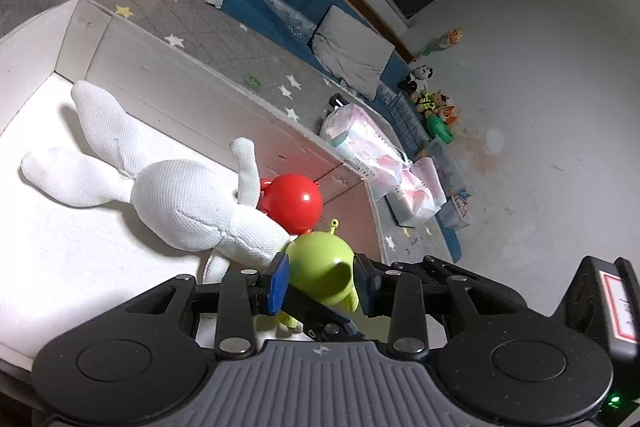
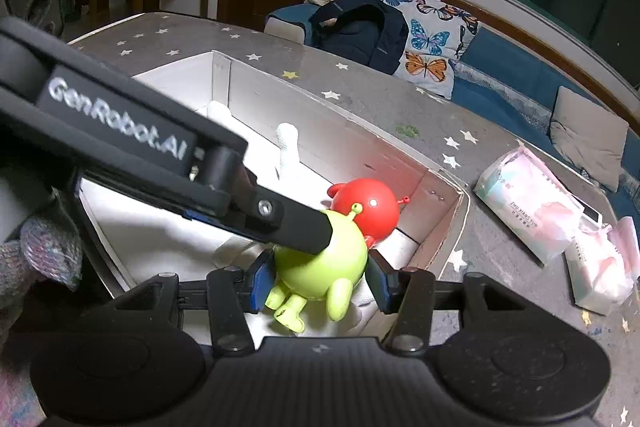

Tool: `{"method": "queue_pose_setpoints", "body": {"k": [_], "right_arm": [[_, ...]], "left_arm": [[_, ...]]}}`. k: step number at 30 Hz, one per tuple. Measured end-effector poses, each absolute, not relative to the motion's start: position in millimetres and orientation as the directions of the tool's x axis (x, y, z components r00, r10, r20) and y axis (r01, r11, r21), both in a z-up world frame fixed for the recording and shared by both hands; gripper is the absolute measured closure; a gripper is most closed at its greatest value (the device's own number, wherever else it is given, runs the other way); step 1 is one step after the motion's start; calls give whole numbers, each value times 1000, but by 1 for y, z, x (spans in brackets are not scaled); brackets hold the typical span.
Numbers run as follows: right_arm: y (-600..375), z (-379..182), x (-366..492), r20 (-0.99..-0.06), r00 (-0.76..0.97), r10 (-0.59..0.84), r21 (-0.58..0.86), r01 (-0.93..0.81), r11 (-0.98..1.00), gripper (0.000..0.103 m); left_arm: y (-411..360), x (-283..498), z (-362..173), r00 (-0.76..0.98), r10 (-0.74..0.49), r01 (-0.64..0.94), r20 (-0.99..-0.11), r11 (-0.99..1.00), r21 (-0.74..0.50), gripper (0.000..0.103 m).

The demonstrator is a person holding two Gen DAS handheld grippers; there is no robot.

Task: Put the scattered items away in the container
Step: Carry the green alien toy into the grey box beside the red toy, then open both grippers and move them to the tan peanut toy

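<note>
A grey star-print table cover (image 2: 360, 83) serves as the landmark. On it, toward its right end, lie pink tissue packs (image 2: 532, 203). Behind it runs a blue sofa (image 2: 504, 67) — with a butterfly pillow (image 2: 428, 39), a dark backpack (image 2: 360, 27) beside that, and a grey cushion (image 2: 588, 135) farther right.

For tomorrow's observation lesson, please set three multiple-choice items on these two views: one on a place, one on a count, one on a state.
1. Where does the red round toy lie?
A. inside the white box
B. on the starred cloth
C. on the floor

2. How many toys are in the box?
A. one
B. three
C. five

3. How is the green alien toy held?
A. lying free
B. by one gripper
C. between both grippers' pads

Answers:
1 A, box walls surround it.
2 B, white plush rabbit, red toy, green toy.
3 C, left gripper and right gripper both clamp it.
</note>
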State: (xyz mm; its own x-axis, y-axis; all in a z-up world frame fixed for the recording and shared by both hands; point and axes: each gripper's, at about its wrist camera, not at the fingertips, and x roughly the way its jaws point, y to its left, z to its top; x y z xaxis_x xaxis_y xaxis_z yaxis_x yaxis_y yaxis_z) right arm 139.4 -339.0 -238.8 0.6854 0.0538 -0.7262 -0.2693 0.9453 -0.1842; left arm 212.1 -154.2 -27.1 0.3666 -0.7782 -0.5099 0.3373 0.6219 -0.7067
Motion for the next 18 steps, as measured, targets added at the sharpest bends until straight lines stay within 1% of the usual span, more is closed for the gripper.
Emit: {"method": "queue_pose_setpoints", "body": {"k": [9, 10, 13, 18], "right_arm": [[-345, -234, 130, -702, 708, 73, -159, -256, 954, 52], [-346, -233, 128, -698, 712, 75, -156, -253, 955, 51], [-347, -229, 122, -683, 726, 82, -149, -249, 957, 45], [-350, -216, 103, -639, 764, 89, -147, -235, 961, 45]], "left_arm": [[-146, 200, -12, 407, -772, 361, -488, 627, -690, 66], [-144, 198, -11, 412, -771, 360, -486, 628, -690, 66], [-139, 191, -7, 427, -766, 360, -481, 632, -686, 66], [-127, 173, 2, 453, -759, 374, -467, 638, -673, 66]]}}
